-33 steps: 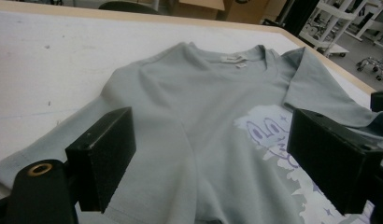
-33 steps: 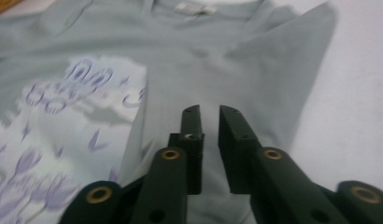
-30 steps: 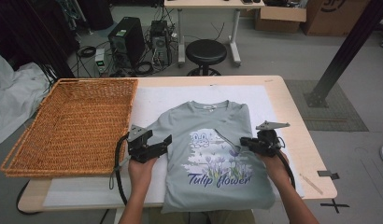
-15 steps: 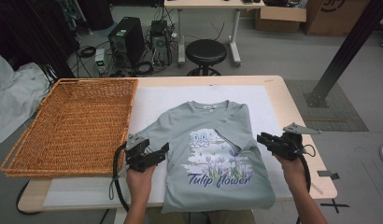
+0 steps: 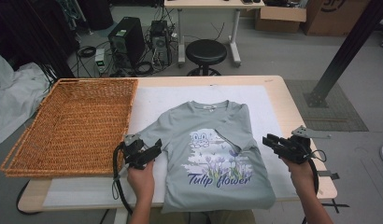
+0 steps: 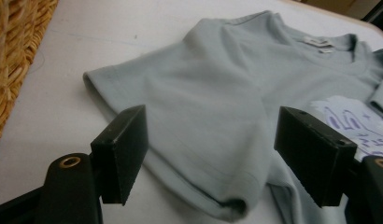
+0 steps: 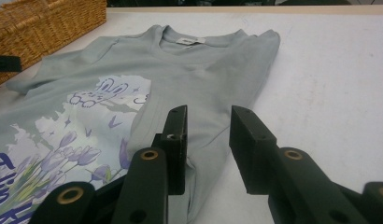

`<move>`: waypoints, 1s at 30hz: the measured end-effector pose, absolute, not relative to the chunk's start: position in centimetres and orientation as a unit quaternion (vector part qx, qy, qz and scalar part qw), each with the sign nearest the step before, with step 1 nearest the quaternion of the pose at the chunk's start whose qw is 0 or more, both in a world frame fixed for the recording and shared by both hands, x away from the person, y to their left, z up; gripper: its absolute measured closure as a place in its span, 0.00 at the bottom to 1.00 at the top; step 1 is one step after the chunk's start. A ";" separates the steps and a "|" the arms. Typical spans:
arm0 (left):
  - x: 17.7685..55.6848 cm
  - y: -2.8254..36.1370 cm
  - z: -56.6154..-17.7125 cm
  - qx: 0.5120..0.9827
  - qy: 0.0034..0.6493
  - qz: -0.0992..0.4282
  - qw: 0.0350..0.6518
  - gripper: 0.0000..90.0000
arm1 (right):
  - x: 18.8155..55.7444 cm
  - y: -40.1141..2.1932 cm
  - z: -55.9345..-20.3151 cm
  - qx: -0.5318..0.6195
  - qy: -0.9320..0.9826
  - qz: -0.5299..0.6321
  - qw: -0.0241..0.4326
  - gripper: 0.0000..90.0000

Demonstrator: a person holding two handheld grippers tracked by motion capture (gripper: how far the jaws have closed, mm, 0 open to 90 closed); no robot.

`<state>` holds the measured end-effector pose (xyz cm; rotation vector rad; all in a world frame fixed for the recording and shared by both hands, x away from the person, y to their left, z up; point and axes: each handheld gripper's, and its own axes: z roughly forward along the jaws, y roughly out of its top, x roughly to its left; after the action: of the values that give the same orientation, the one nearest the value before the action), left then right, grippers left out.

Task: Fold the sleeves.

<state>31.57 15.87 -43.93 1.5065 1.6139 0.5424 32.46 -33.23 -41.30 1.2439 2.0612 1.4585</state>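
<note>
High view shows a grey-green T-shirt (image 5: 213, 158) lying flat on the bench (image 5: 273, 81), its right sleeve folded in over the print, beside a wicker basket (image 5: 73, 126). The left hand-held gripper (image 5: 142, 150) sits at the spread left sleeve, jaws wide and just closing, nothing pinched. The right hand-held gripper (image 5: 273, 141) hovers just off the shirt's right edge, jaws part open and empty, having just been opening.

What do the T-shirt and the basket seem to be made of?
T-shirt: soft knit fabric, probably cotton jersey, matte grey-green; it drapes, folds limply and has stitched hems and a flat print. Basket: woven wicker or rattan, light brown with a slight sheen; interlaced strands and a thick plaited rim show.
</note>
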 end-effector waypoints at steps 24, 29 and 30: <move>32.0 14.3 -44.9 0.590 0.692 0.265 0.321 0.69 | 32.6 -32.6 -41.3 0.420 0.729 0.516 0.163 0.71; 32.0 14.3 -44.8 0.582 0.698 0.249 0.335 0.79 | 32.7 -32.4 -41.4 0.421 0.729 0.516 0.160 0.71; 32.0 14.5 -44.9 0.581 0.697 0.236 0.347 0.84 | 32.7 -32.4 -41.4 0.421 0.730 0.515 0.161 0.71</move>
<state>31.98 14.46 -44.87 1.5070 1.8091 0.6123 32.74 -32.39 -41.45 1.2013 2.0835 1.4702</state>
